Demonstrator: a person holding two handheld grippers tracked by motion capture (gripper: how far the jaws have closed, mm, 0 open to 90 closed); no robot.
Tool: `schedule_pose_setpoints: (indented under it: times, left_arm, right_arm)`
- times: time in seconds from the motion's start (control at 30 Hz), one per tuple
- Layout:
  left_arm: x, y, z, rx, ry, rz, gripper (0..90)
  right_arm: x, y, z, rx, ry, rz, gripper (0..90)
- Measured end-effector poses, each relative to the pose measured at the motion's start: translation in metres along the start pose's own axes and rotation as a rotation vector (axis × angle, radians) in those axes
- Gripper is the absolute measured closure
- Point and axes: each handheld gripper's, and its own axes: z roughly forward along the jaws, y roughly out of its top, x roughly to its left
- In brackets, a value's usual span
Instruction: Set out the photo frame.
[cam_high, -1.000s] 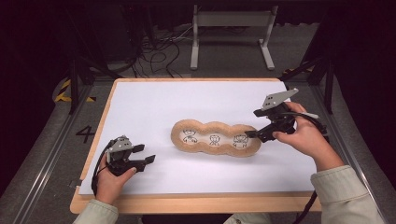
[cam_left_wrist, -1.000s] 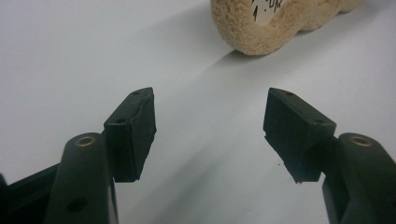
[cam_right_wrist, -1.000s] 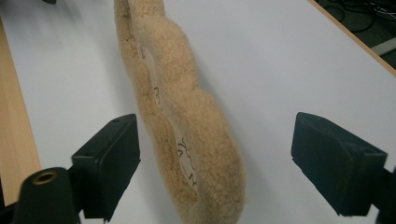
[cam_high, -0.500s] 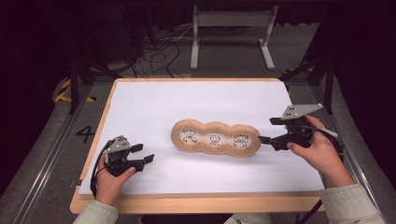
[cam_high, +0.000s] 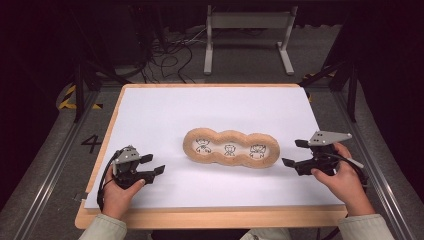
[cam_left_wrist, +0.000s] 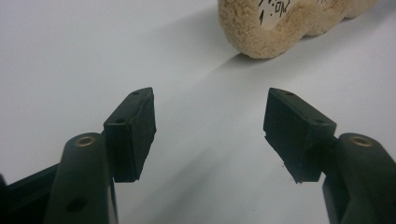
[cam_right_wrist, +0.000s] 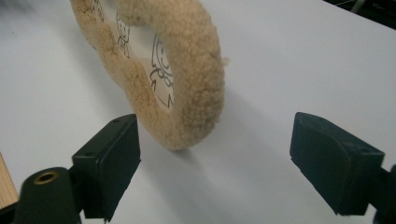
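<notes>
Between my right gripper's spread jaws I am looking at bare white sheet, with nothing clamped — a second ago this same gripper was sitting up against the right end of the fuzzy tan frame, and it is now standing off that end, near it but no longer touching. I am reading that as a let-go: the frame is lying where I meant it, and my part of the placing is probably done. In the right gripper view the frame's rounded end is rising just ahead of the gap, slightly toward the left jaw, its little line drawings showing in the openings. My left gripper is resting low at the near left of the table, jaws likewise parted and empty, in the same spot as before; in its own view the frame's other end is sitting well ahead and apart. Moving outward, the frame is lying about mid-sheet, long axis running left to right, with open white mat all round it — plenty behind it, a fair strip in front. The wooden table edge is running close under both my wrists, so I am judging that any pull-back should be short, while sideways and forward travel looks free.
</notes>
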Motion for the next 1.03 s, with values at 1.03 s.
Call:
schedule_pose_setpoints:
  times: [1.03]
  left_arm:
    - [0.001,-0.002,0.010,0.019,0.040,-0.006,34.3]
  right_arm:
    - [0.003,-0.055,0.028,0.000,-0.103,0.054,16.6]
